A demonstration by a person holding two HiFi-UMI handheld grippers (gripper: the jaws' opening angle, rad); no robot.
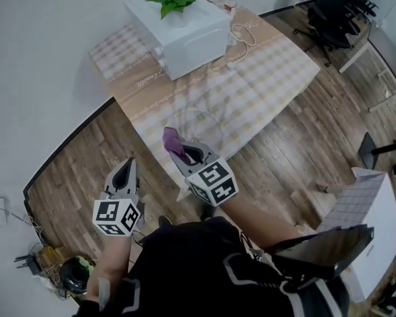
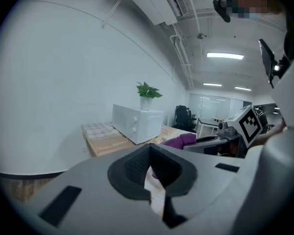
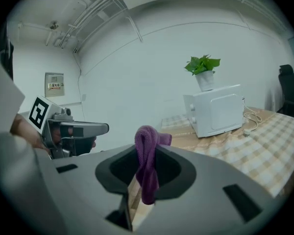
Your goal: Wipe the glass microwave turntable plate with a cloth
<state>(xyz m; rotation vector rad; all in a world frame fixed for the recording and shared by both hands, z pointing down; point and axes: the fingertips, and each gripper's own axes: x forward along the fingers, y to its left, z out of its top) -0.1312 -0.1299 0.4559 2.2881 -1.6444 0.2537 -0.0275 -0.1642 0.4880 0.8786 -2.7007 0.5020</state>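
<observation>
Below frame centre, the right gripper [image 1: 185,152] pinches a purple cloth [image 1: 173,142] at the near edge of the clear glass plate [image 1: 199,123] on the table [image 1: 264,78]; lower left, the left gripper [image 1: 127,170] is pressed together, empty; pressing the cloth flat should wipe best

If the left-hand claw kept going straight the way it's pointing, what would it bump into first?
The left gripper would probably meet the table first, the microwave beyond it; depth is unclear.
</observation>
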